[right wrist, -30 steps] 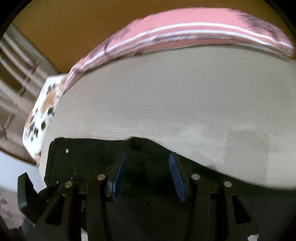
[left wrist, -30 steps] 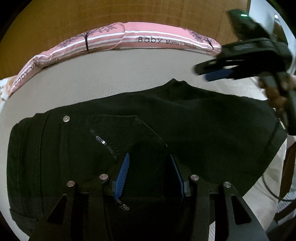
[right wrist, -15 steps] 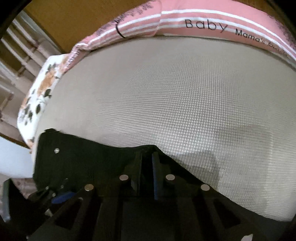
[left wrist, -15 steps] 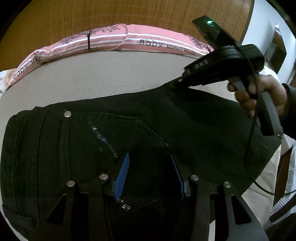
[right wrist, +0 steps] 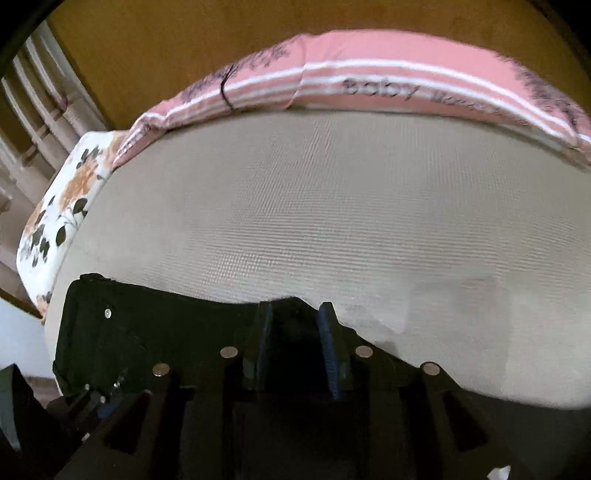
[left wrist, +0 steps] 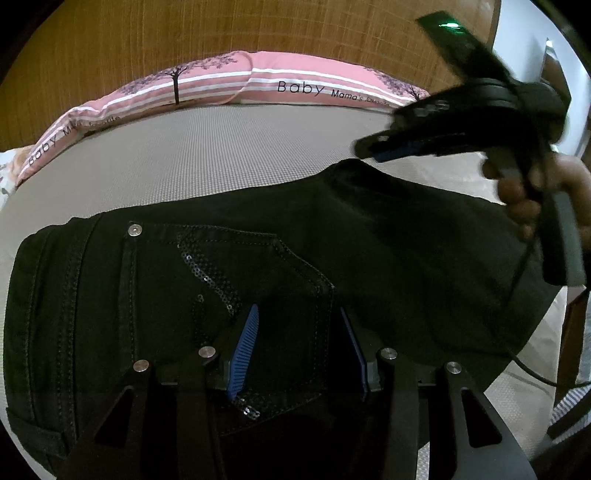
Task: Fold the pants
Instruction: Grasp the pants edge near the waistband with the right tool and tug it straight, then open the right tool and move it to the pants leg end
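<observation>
Black pants (left wrist: pixel 369 240) lie folded flat on the beige mattress (left wrist: pixel 221 155), waistband to the left, sequined back pocket (left wrist: pixel 229 273) facing up. My left gripper (left wrist: pixel 301 343) is open and hovers low over the pocket, holding nothing. My right gripper (left wrist: pixel 373 149) shows in the left wrist view at the upper right, lifted just above the pants' far peaked edge (left wrist: pixel 351 166). In the right wrist view my right gripper (right wrist: pixel 295 332) is open, its blue pads apart over that same edge of the pants (right wrist: pixel 166 325), with no cloth between them.
A pink striped "Baby" pillow (left wrist: pixel 258 81) runs along the mattress's far side against a wooden headboard (left wrist: pixel 221 29). A floral cushion (right wrist: pixel 62 206) lies at the mattress's left end. A cable (left wrist: pixel 524 365) hangs from the right gripper.
My right gripper was shut on the pants' far edge half a second ago; now it has opened, let go and lifted slightly. The left gripper has stayed open over the pocket.
</observation>
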### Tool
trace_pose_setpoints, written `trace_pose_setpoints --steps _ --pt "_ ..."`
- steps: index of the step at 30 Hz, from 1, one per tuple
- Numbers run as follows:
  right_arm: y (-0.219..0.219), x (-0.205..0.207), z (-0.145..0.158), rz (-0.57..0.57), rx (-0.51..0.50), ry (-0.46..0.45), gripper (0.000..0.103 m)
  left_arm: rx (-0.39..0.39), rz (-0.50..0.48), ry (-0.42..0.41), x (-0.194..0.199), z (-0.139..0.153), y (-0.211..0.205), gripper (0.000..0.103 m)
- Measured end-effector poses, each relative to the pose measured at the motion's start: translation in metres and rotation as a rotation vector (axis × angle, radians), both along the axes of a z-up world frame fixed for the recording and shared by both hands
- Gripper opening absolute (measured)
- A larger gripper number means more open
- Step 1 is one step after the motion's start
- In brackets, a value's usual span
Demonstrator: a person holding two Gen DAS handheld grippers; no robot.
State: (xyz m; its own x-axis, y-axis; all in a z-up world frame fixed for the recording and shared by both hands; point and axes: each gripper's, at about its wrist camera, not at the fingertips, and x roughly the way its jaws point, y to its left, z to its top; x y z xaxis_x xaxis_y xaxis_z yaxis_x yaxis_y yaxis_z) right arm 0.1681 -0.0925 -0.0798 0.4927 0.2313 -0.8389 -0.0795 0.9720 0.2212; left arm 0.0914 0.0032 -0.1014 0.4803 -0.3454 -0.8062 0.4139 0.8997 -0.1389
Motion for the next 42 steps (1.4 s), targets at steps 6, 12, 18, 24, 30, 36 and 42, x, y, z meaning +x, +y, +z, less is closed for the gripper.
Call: trace_pose_setpoints --steps 6,12,18,24,30,36,42 --pt "-0.026 -0.052 -0.001 -0.068 -0.049 0.005 0.028 0.025 0.001 -0.012 -0.002 0.0 -0.003 0.046" --pt "-0.071 -0.11 -0.02 -0.179 -0.04 0.051 0.028 0.085 0.029 -0.016 -0.004 0.001 -0.011 0.046" --pt "-0.126 -0.157 -0.029 -0.33 -0.017 0.059 0.029 0.158 0.082 -0.012 -0.006 0.0 -0.022 0.047" --pt "-0.172 -0.203 -0.029 -0.47 -0.009 0.043 0.029 0.199 0.121 -0.015 -0.011 0.0 -0.026 0.049" --pt "-0.212 -0.239 -0.033 -0.578 -0.015 0.069 0.03 0.238 0.146 -0.027 -0.016 -0.002 -0.029 0.05" --pt "-0.245 -0.273 -0.032 -0.654 0.025 0.047 0.03 0.268 0.165 -0.038 -0.02 -0.002 -0.032 0.054" --pt "-0.274 -0.314 -0.025 -0.73 0.103 0.004 0.03 0.167 0.176 0.013 -0.024 0.006 -0.032 0.054"
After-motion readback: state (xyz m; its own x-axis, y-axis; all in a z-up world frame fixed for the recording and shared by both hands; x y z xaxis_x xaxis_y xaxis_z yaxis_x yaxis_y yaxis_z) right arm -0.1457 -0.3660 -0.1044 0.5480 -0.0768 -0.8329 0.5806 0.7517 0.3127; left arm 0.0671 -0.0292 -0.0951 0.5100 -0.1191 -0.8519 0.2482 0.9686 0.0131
